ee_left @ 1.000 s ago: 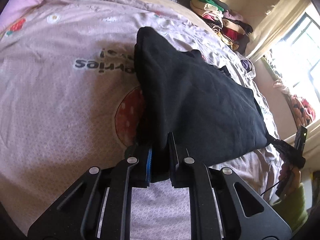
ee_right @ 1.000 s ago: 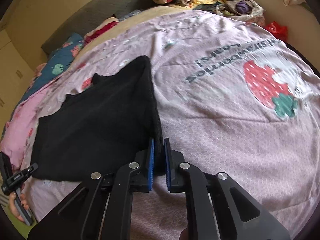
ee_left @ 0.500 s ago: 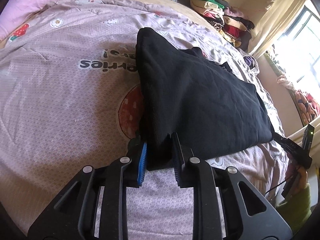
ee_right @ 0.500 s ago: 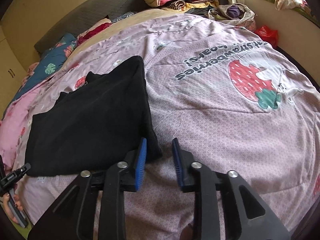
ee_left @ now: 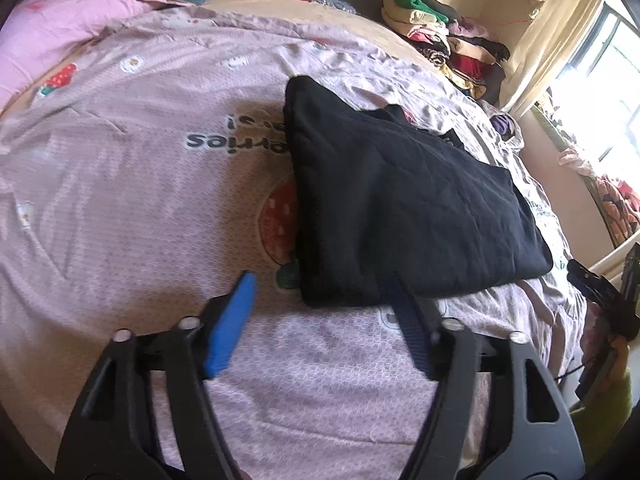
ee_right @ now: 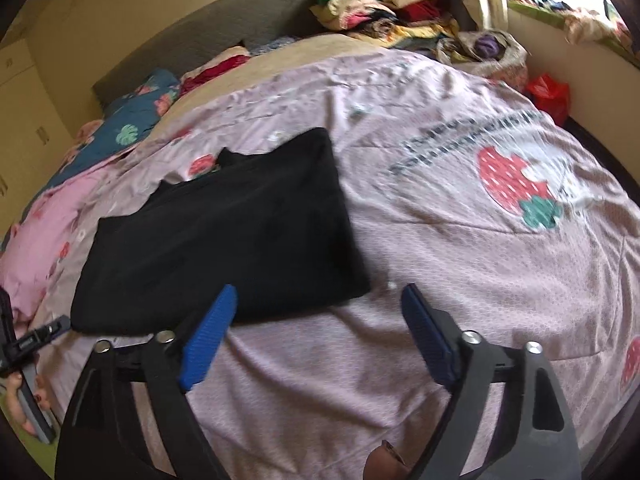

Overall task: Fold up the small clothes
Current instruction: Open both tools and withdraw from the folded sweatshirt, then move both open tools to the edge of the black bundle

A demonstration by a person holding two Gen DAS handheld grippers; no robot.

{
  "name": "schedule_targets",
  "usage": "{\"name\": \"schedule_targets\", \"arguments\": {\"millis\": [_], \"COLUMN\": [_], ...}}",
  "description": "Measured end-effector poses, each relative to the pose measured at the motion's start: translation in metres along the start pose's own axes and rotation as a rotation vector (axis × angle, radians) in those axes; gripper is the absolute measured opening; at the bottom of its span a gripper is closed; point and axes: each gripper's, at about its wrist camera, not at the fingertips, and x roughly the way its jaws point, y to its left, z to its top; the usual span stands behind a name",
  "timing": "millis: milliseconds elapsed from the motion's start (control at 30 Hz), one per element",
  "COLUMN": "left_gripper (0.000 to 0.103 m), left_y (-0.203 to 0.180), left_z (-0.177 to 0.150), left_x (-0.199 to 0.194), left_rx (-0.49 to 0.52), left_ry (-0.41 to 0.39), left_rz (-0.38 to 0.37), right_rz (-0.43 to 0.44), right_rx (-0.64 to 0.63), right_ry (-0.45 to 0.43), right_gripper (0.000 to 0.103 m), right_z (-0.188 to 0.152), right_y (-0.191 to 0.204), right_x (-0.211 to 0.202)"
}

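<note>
A black garment (ee_left: 404, 208) lies folded flat on the pink strawberry bedspread (ee_left: 132, 200). My left gripper (ee_left: 320, 292) is open and empty, just in front of the garment's near corner, its blue pads (ee_left: 232, 320) apart. In the right wrist view the same garment (ee_right: 224, 232) lies left of centre. My right gripper (ee_right: 318, 304) is open and empty, just short of the garment's near right corner. Neither gripper touches the cloth.
A pile of folded clothes (ee_left: 440, 36) sits at the bed's far corner, also in the right wrist view (ee_right: 384, 4). Pillows (ee_right: 132, 120) lie at the headboard. A red bag (ee_right: 548, 92) lies beside the bed. The other gripper (ee_left: 600, 300) shows at the edge.
Both grippers let go of the black garment's corners, opened wide and drew back a little. The garment now rests flat on the bed.
</note>
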Motion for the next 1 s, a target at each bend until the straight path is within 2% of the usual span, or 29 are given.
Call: {"name": "schedule_targets", "arguments": {"millis": [67, 200, 233, 367, 600, 1000], "left_gripper": [0.079, 0.092, 0.093, 0.093, 0.093, 0.093], "left_y": [0.003, 0.008, 0.01, 0.017, 0.035, 0.042], "left_z": [0.001, 0.003, 0.004, 0.01, 0.023, 0.058], "left_x": [-0.004, -0.009, -0.011, -0.014, -0.019, -0.007], "left_rx": [-0.004, -0.01, -0.006, -0.001, -0.025, -0.029], "left_ry": [-0.012, -0.028, -0.038, -0.057, -0.082, -0.11], "left_rz": [0.015, 0.05, 0.072, 0.125, 0.164, 0.176], "right_rz": [0.013, 0.043, 0.051, 0.064, 0.106, 0.113], "right_rx": [-0.039, -0.113, -0.137, -0.23, -0.352, -0.565], "right_ry": [-0.004, -0.007, -0.008, -0.008, 0.008, 0.036], "right_gripper": [0.094, 0.095, 0.095, 0.096, 0.096, 0.097], "right_z": [-0.001, -0.002, -0.003, -0.006, -0.017, -0.04], "right_y": [0.016, 0.05, 0.06, 0.099, 0.158, 0.241], "right_x": [-0.002, -0.003, -0.003, 0.002, 0.017, 0.049]}}
